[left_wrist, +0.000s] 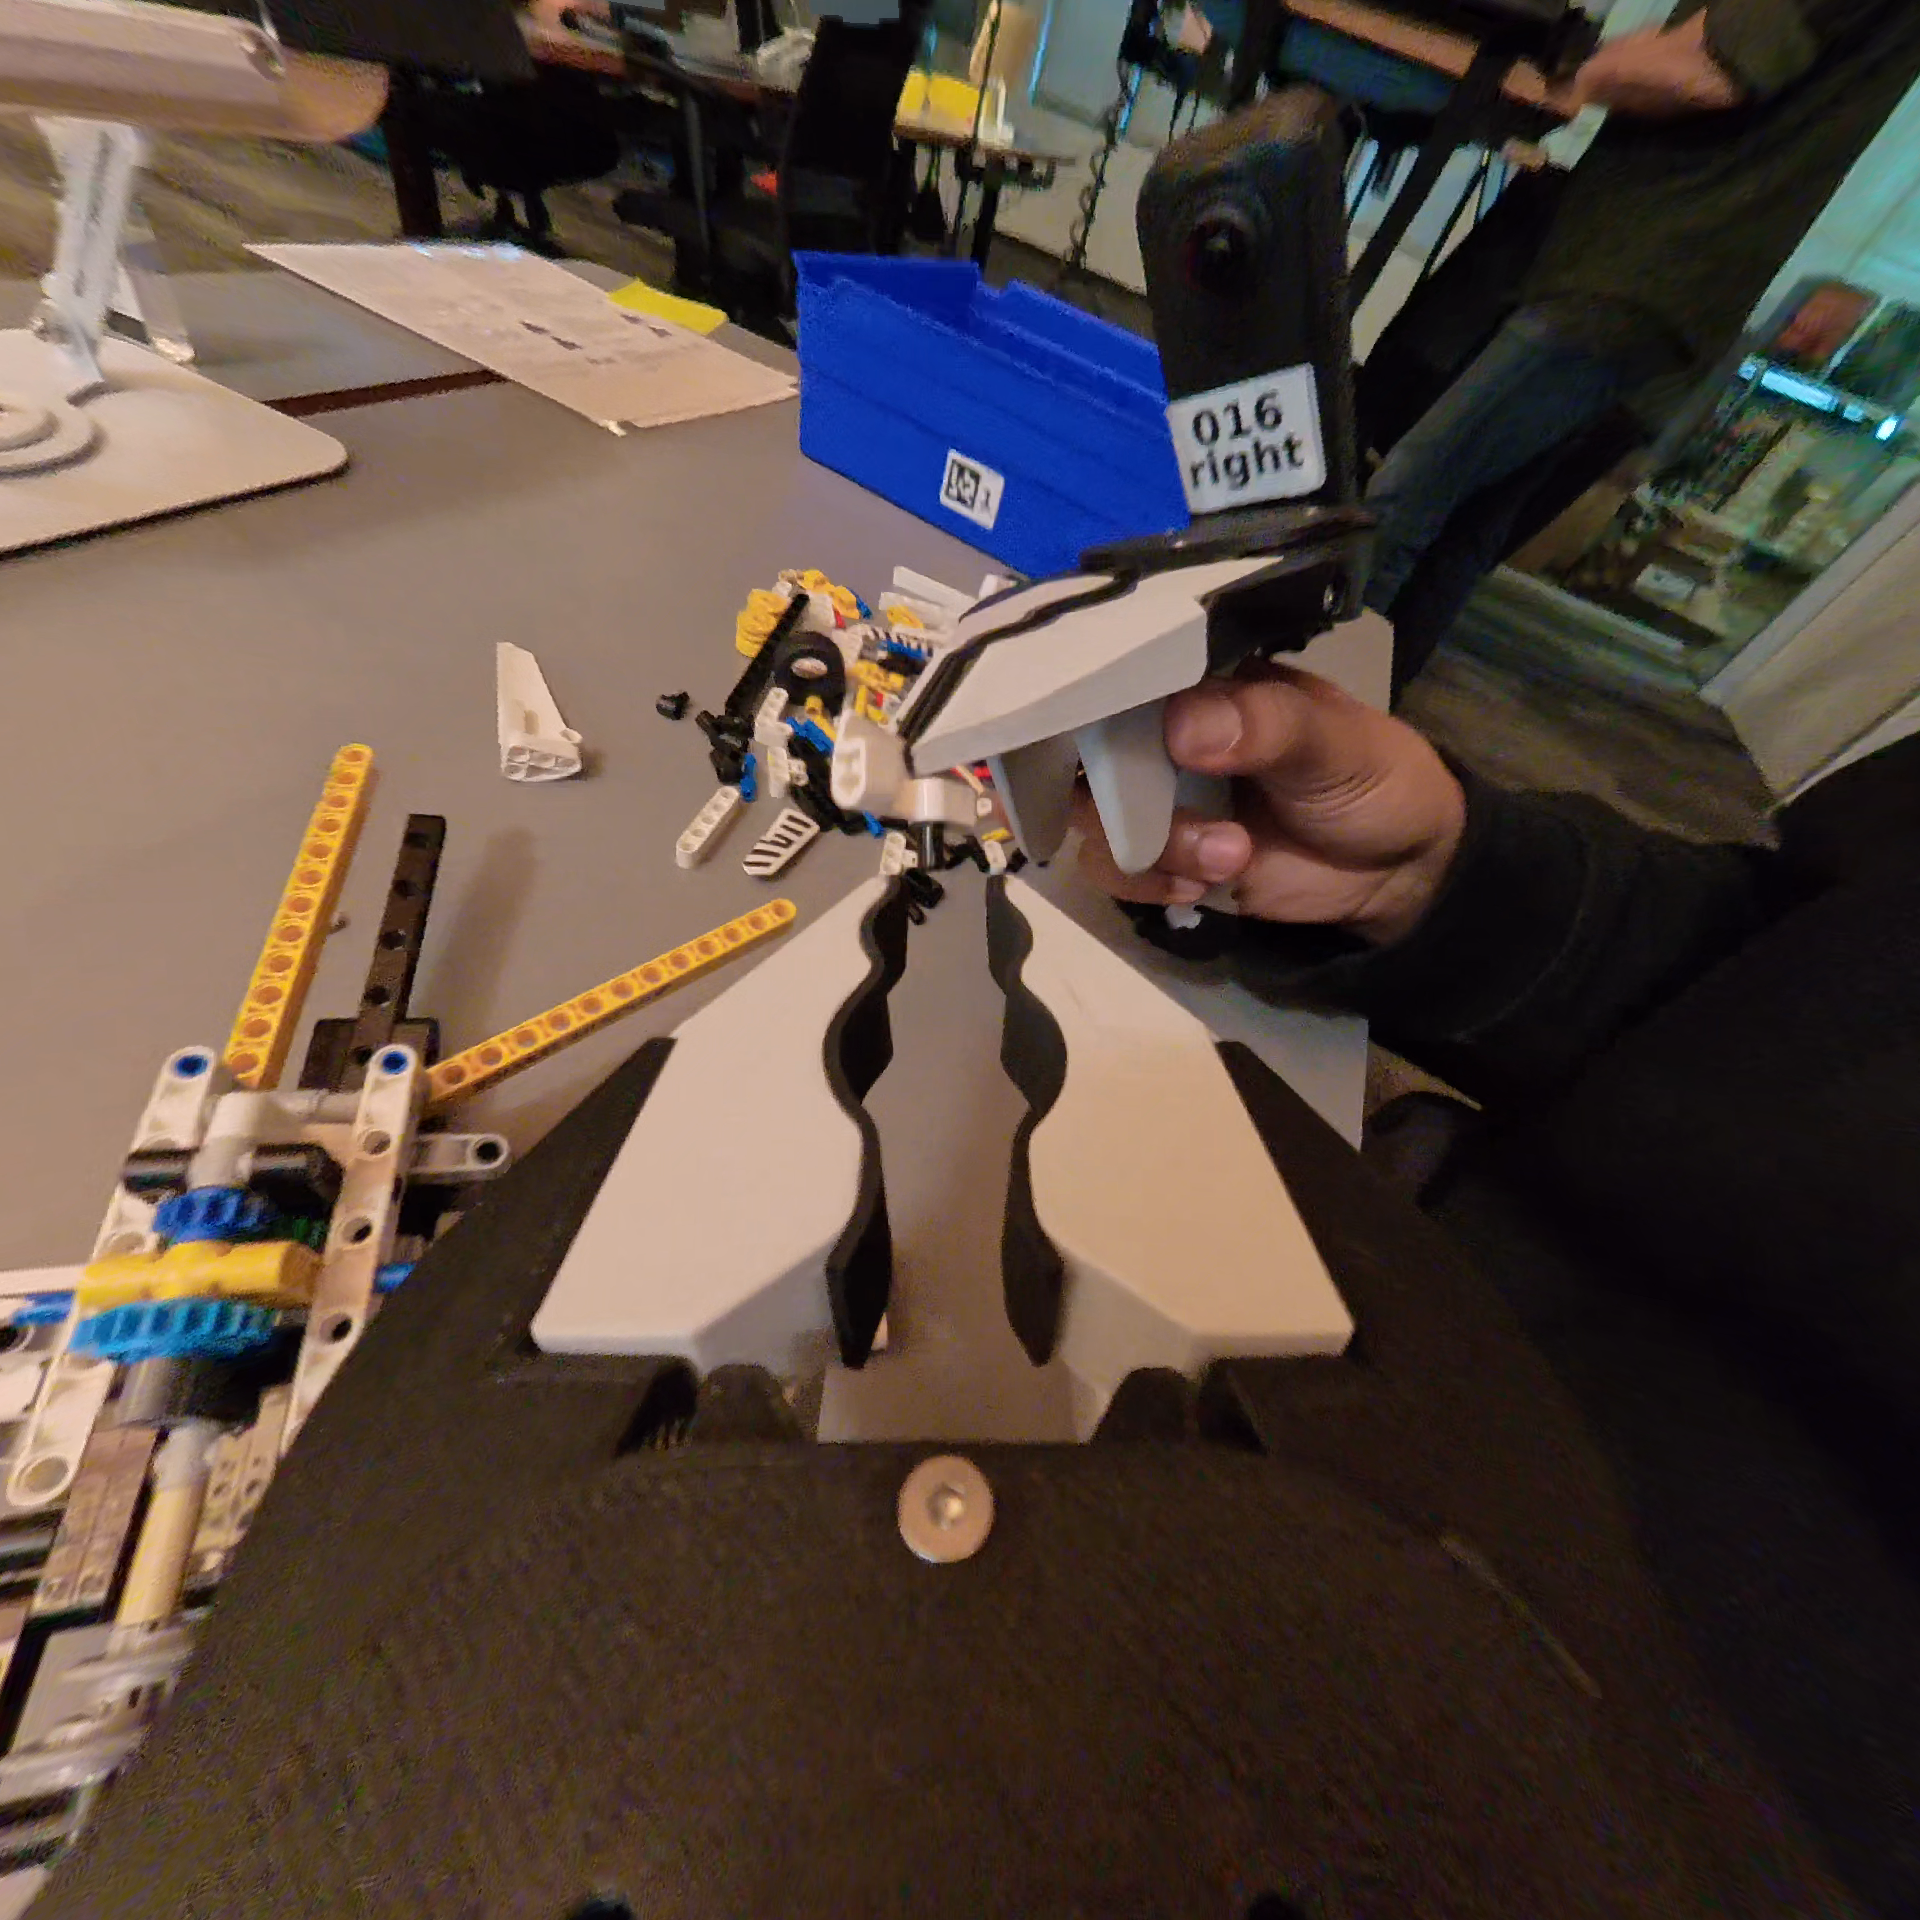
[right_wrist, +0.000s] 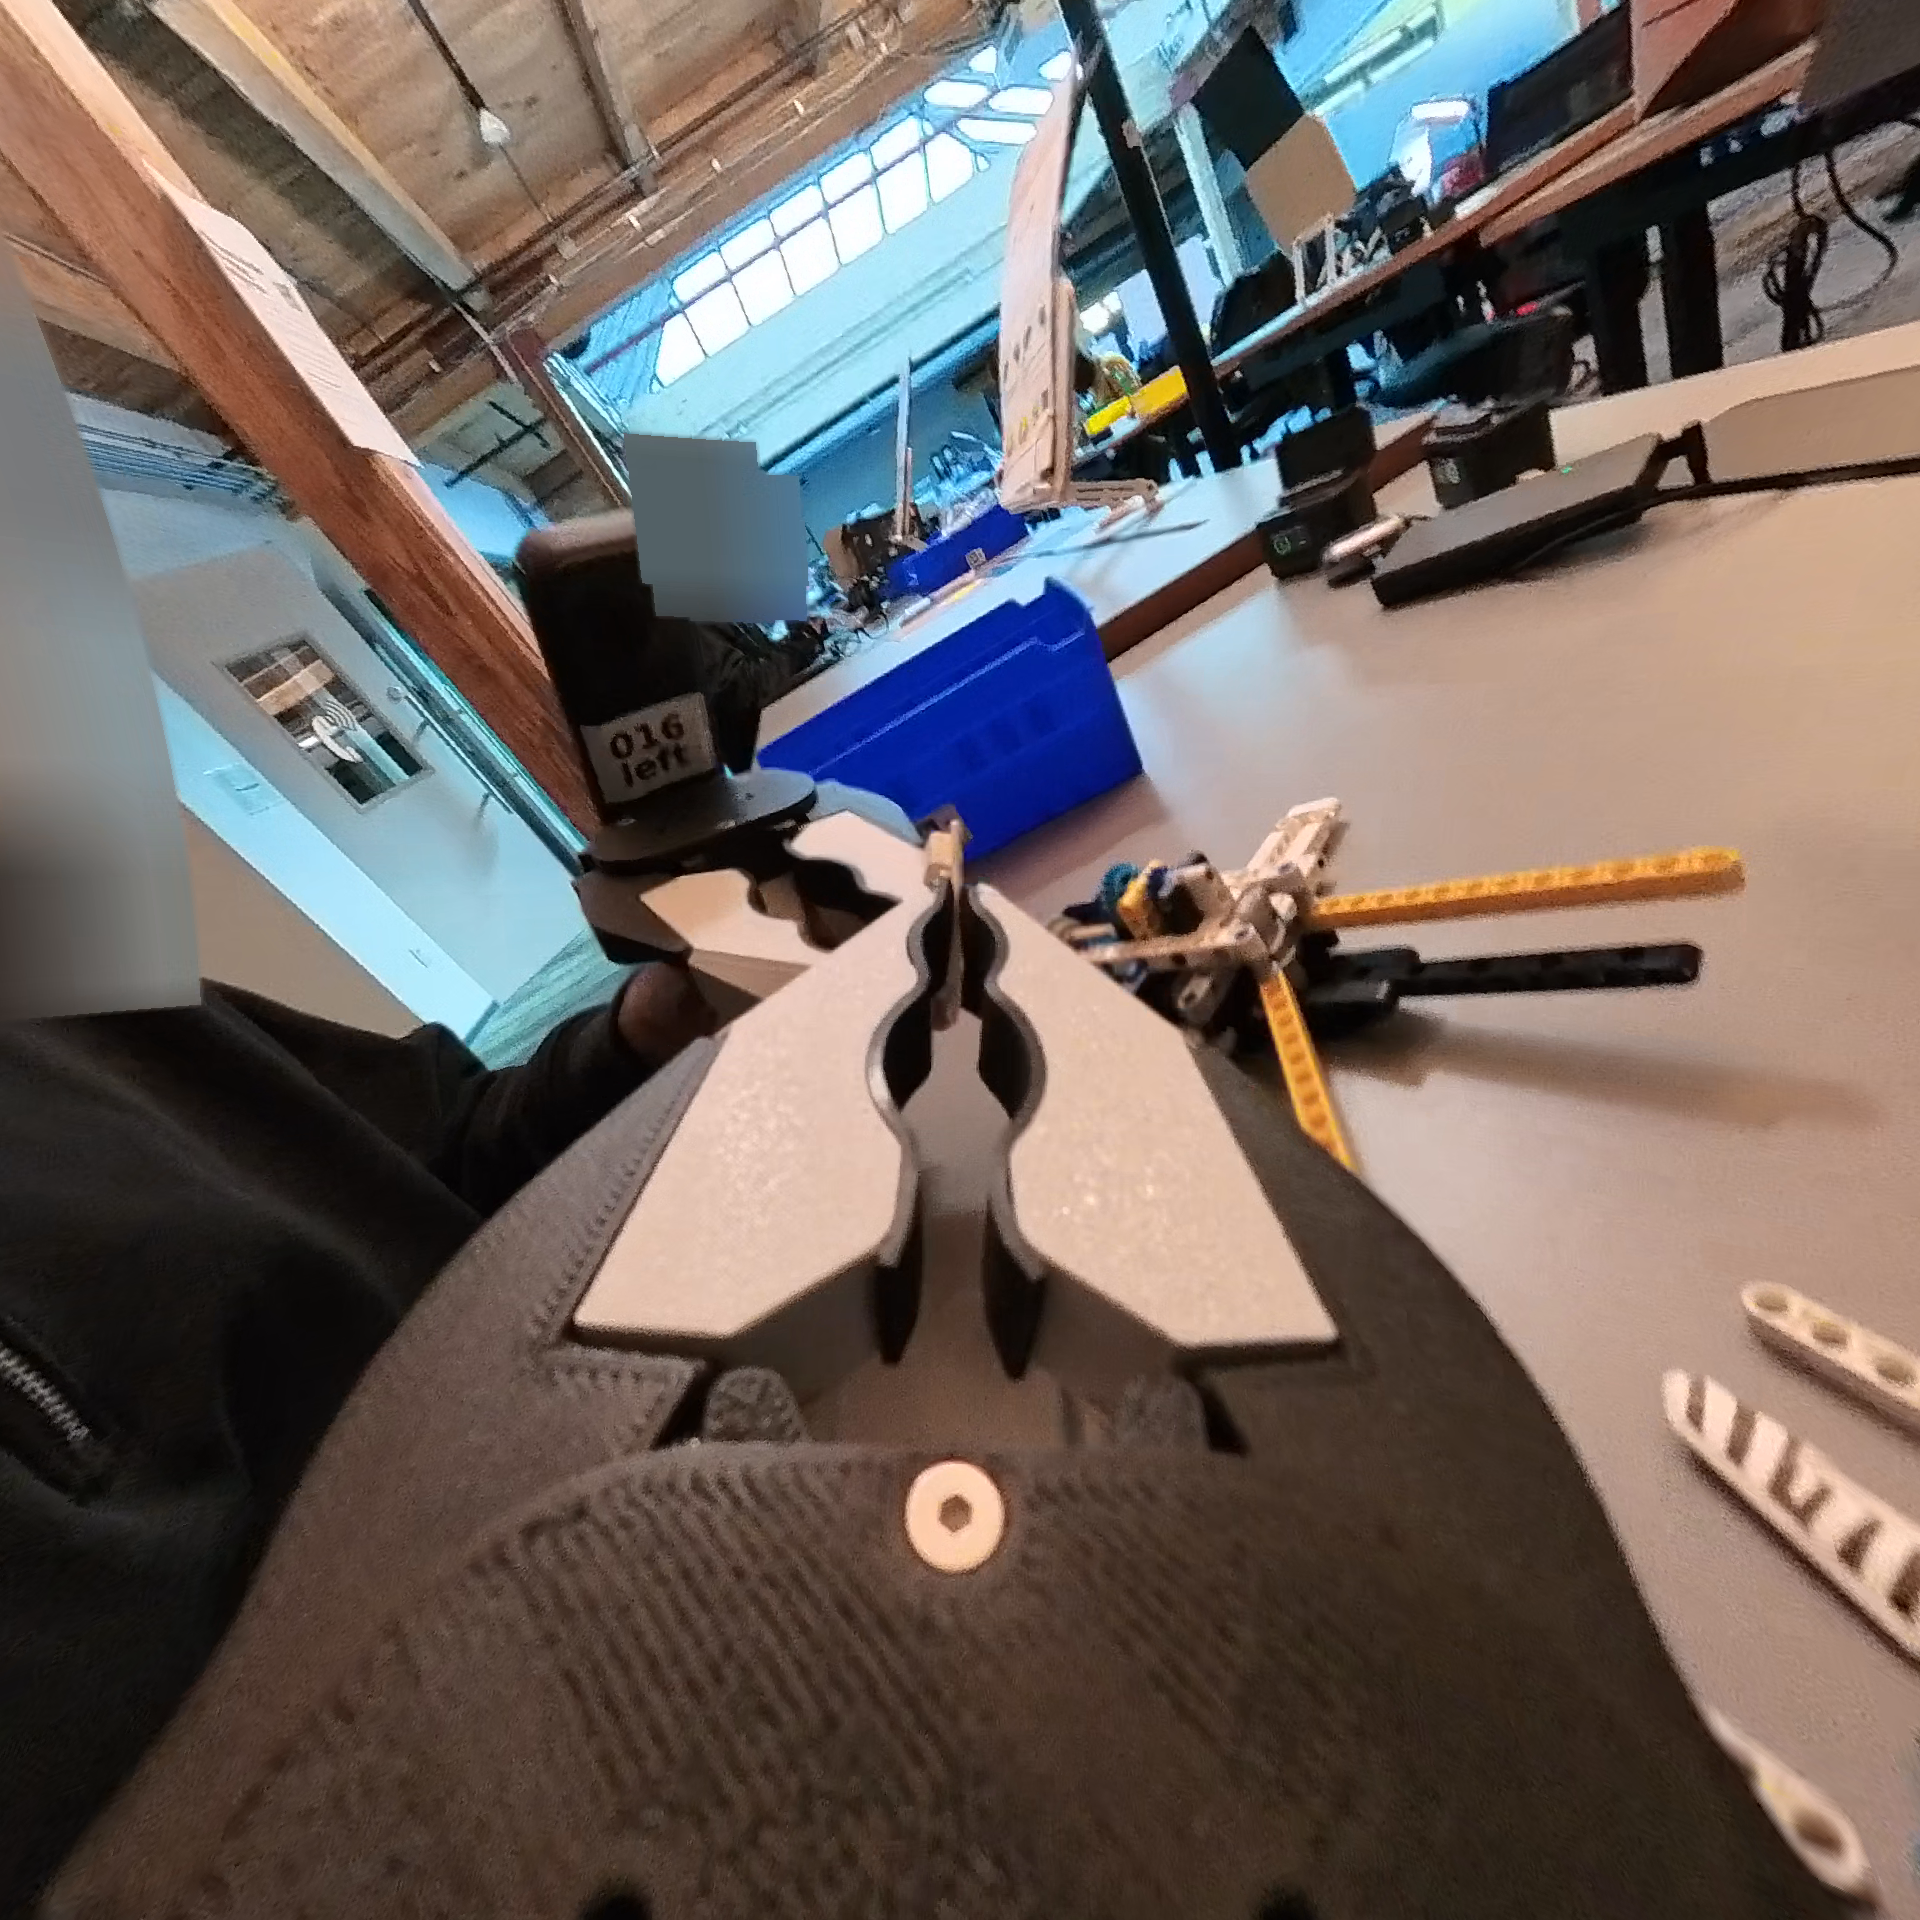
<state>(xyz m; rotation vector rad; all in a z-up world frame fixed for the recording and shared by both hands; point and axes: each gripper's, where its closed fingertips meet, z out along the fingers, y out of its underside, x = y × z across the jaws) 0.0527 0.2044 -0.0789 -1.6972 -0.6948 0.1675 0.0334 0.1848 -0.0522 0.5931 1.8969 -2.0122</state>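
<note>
My right gripper (right_wrist: 948, 899) is shut on a thin light grey building-toy piece (right_wrist: 943, 854) that sticks up past its tips. In the left wrist view it (left_wrist: 914, 740) hangs over a pile of small loose parts (left_wrist: 821, 665), holding a white piece (left_wrist: 862, 764) joined to a grey connector. My left gripper (left_wrist: 948, 885) is open, with grey table showing between its fingers and small black pins (left_wrist: 916, 896) by its left tip. It also shows open and empty in the right wrist view (right_wrist: 831, 904). A partly built assembly (left_wrist: 239, 1195) with yellow beams (left_wrist: 301, 904) lies to the left.
A blue bin (left_wrist: 966, 405) stands behind the pile. A white panel (left_wrist: 530, 717), a short white beam (left_wrist: 707, 826) and a striped piece (left_wrist: 779, 842) lie loose. A white stand base (left_wrist: 125, 436) and a paper sheet (left_wrist: 530, 332) are at the far left. Black devices (right_wrist: 1507, 530) sit farther back. The short white beam (left_wrist: 707, 826) is about equally far from each gripper, around 15 cm.
</note>
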